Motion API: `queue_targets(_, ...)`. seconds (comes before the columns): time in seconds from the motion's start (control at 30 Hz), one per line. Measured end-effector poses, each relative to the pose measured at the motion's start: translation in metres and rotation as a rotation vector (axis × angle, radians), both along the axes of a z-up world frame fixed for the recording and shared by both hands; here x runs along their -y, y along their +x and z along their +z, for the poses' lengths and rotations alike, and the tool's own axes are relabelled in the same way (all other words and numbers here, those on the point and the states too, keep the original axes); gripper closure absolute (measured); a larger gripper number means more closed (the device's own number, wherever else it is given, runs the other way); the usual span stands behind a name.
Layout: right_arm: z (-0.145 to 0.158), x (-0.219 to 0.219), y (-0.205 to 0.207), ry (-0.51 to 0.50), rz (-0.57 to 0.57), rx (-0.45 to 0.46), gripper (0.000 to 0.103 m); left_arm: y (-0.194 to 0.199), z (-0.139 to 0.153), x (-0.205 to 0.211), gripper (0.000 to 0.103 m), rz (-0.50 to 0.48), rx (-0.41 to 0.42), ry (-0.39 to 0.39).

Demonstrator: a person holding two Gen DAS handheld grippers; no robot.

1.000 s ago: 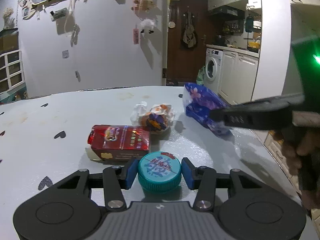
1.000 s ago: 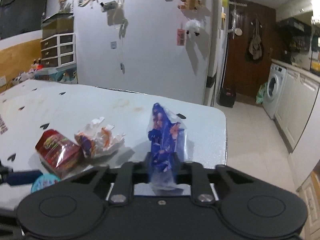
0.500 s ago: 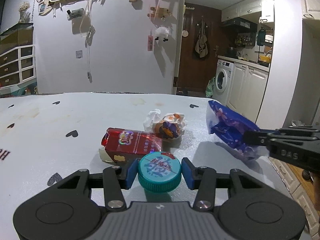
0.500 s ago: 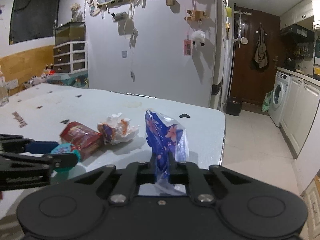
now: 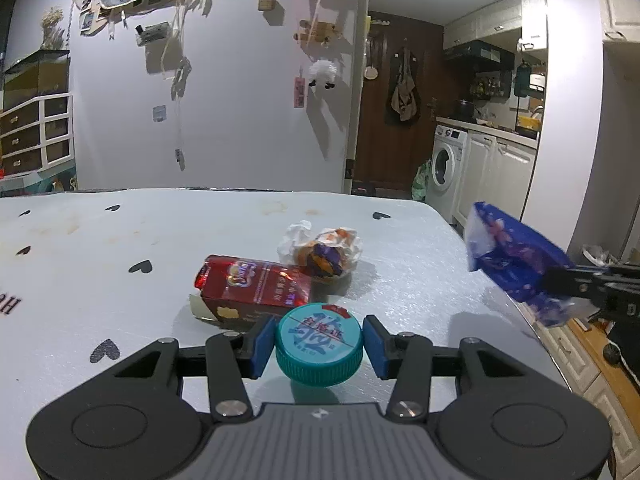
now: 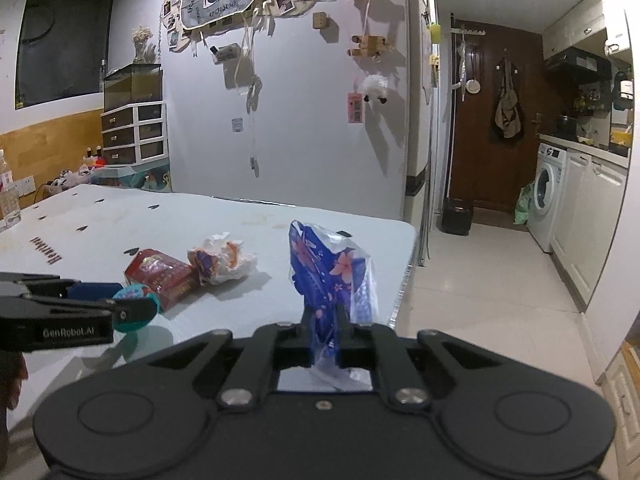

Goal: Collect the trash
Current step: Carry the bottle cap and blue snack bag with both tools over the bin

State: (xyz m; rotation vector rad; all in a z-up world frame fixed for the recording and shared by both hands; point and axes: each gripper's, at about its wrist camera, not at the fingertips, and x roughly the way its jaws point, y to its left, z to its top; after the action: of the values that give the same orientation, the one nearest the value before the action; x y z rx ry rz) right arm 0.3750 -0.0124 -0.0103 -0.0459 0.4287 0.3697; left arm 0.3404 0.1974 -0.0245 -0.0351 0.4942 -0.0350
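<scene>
My left gripper [image 5: 319, 342] is shut on a teal bottle cap [image 5: 319, 345] and holds it just above the white table [image 5: 100, 280]. My right gripper [image 6: 323, 316] is shut on a blue flowered plastic wrapper [image 6: 332, 268], held upright past the table's right edge; the wrapper also shows in the left wrist view [image 5: 516, 264]. A red carton [image 5: 254, 286] lies on the table behind the cap. A crumpled white and orange wrapper [image 5: 324, 250] lies just behind the carton. Both also show in the right wrist view: the carton [image 6: 160, 274] and the crumpled wrapper [image 6: 222, 258].
The table's right edge [image 6: 404, 276] drops to a tiled floor. A black bin [image 6: 457, 216] stands by the brown door. A washing machine [image 6: 546, 204] and white cabinets line the right side. A water bottle [image 6: 8, 196] stands at the far left.
Both grippers have lifted and drawn back from the table with their loads. The right gripper and blue wrapper have moved right, out past the table edge.
</scene>
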Motion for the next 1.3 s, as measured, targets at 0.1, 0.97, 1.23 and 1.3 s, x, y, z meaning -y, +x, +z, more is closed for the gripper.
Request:
queue_targets(0.1, 0.0, 0.014, -0.006, 0.008, -0.016, -0.001, 0.095, -0.006, 0.002, 0.011, 0.054, -0.022, 0.004, 0.007)
queue_targets(0.97, -0.019, 0.145, -0.087, 0.055, -0.162, -0.027, 0.095, -0.05, -0.002, 0.144, 0.054, -0.136, 0.01, 0.011)
queue_targets(1.23, -0.028, 0.186, -0.108, 0.069, -0.22, -0.04, 0.095, -0.057, -0.003, 0.193, 0.054, -0.212, 0.008, 0.007)
queue_targets(1.3, -0.031, 0.197, -0.112, 0.071, -0.235, -0.047, 0.095, -0.059, -0.005, 0.204, 0.054, -0.229, 0.003, 0.004)
